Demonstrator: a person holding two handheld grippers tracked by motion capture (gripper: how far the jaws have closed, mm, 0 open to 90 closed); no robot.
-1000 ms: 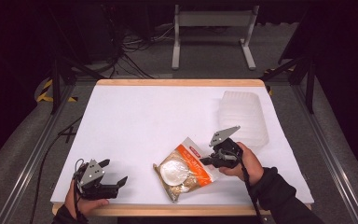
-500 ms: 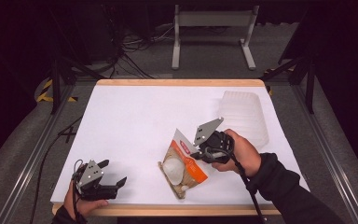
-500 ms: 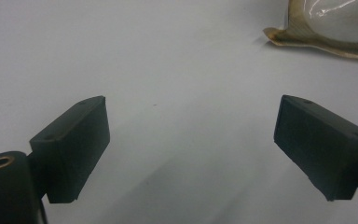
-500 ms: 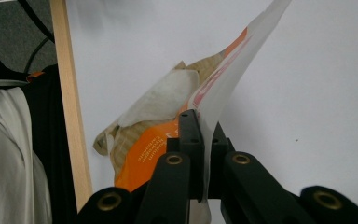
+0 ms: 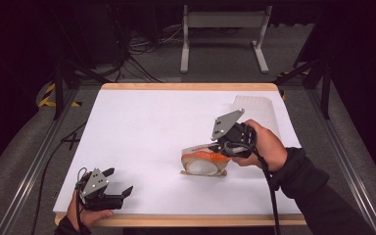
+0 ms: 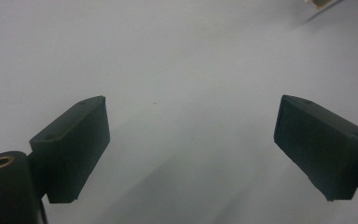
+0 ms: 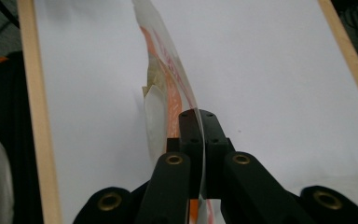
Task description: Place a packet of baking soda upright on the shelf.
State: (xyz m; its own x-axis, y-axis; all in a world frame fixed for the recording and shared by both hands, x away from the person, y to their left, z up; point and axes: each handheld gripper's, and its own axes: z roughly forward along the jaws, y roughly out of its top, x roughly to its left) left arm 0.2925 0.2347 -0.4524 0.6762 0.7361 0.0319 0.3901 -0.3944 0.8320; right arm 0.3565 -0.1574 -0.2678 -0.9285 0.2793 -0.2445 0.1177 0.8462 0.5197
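Nearest the person, at the front left corner of the white table [image 5: 142,127], the left gripper [image 5: 120,192] rests low over the surface in the left hand [image 5: 85,215], close to the wooden front edge. From the left gripper view its two black jaws stand wide apart with nothing between them, only bare white tabletop beneath, and a small corner of the packet shows far off at the upper right. Farther in and to the right, the right hand [image 5: 264,147] carries the right gripper [image 5: 214,146], its grey plate tilted up and its cable trailing back along the dark sleeve [image 5: 318,196]. Its jaws are pressed together on the upper edge of a clear food packet [image 5: 204,161] with orange print and a pale round item inside. The right gripper view shows the thin film [image 7: 168,70] pinched edge-on between the two jaws, the packet standing on edge and curving away from them. Seen from above, the packet's lower part touches the table a little right of centre, while its pinched end is raised. Beyond the right hand, at the far right side of the table, sits a translucent plastic container [image 5: 259,110], apart from the packet. Behind the table a metal stand [image 5: 223,34] and loose cables [image 5: 142,63] sit on the dark floor.
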